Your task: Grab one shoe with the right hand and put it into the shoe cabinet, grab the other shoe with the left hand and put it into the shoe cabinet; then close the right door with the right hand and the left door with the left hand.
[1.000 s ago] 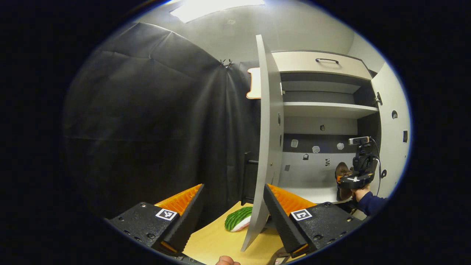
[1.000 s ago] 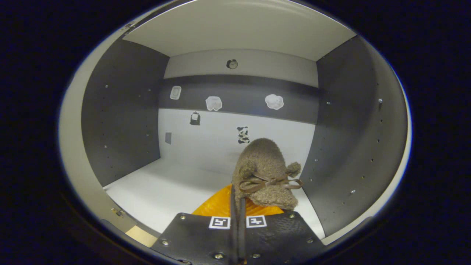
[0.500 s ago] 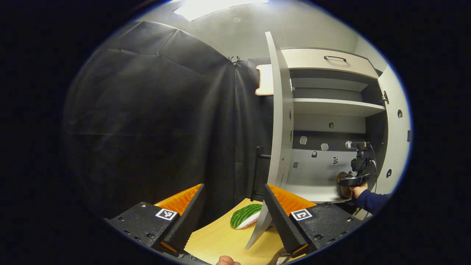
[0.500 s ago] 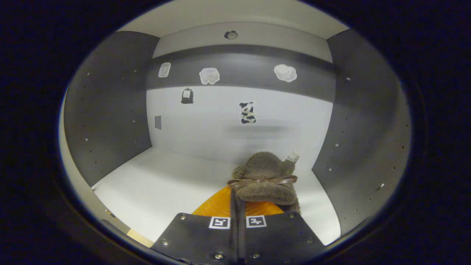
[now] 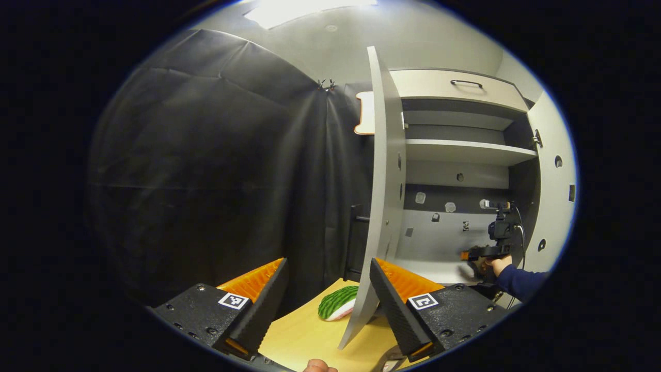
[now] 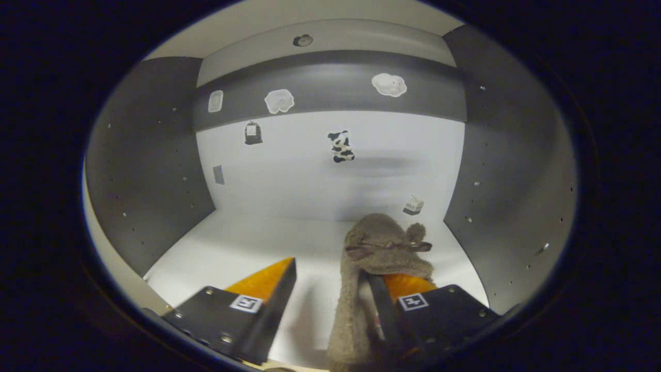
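Observation:
A brown fuzzy shoe (image 6: 384, 248) with a small bow stands on the white floor (image 6: 242, 248) of the shoe cabinet's lower compartment, near its right wall. My right gripper (image 6: 333, 268) is open around the shoe's heel end, and its right finger (image 6: 382, 305) lies against the shoe. In the left gripper view, that gripper (image 5: 477, 253) sits far off inside the cabinet, held by a hand in a blue sleeve. A green striped shoe (image 5: 335, 304) lies on the wooden table (image 5: 304, 336), partly hidden by the open left door (image 5: 382, 206). My left gripper (image 5: 325, 274) is open and holds nothing.
The cabinet has a shelf (image 5: 465, 151) above the lower compartment and a drawer (image 5: 454, 89) with a handle on top. The right door (image 5: 552, 196) stands open. Small stickers (image 6: 341, 145) dot the back panel. Black cloth (image 5: 206, 170) hangs to the left of the cabinet.
My right gripper has opened and let go of the brown shoe, which now rests on the cabinet floor. The left gripper has stayed open and has only shifted slightly.

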Demonstrator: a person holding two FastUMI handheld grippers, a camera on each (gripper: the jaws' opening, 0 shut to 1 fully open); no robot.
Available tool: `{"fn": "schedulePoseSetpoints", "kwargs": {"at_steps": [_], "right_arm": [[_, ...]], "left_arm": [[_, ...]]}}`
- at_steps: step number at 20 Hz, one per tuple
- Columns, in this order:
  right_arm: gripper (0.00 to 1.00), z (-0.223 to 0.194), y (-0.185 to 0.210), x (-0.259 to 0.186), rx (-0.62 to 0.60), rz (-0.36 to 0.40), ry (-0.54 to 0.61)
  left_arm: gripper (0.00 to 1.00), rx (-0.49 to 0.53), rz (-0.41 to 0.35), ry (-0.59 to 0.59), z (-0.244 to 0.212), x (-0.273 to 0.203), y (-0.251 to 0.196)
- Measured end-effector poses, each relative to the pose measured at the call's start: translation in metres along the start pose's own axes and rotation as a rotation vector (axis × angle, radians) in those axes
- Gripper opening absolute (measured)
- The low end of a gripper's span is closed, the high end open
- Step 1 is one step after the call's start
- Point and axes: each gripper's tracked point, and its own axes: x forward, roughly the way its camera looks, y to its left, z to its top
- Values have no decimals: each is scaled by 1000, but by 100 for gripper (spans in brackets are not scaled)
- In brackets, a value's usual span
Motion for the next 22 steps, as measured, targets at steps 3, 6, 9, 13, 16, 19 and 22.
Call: {"fn": "schedulePoseSetpoints", "kwargs": {"at_steps": [3,6,9,13,16,19,22], "right_arm": [[84,0,3,-16,-10,15,10],[85,3,-2,-40,-27,5,-6],[85,25,-6,-81,-52,-3,-84],[85,65,-4,-155,-31,1,-224],[85,90,-4,-213,-35,5,-330],[84,112,-1,-272,-36,18,-430],[84,128,-7,-325,-40,6,-513]], "left_arm": [[96,1,-33,-4,1,-5,-9],[96,-4,-75,-6,0,-11,-20],[97,-5,-129,5,-4,-17,-33],[97,-11,-225,39,-17,-23,-61],[96,-20,-311,86,-34,-25,-87],[97,-5,-395,156,-60,-25,-113],[97,18,-455,229,-93,-22,-133]]}}
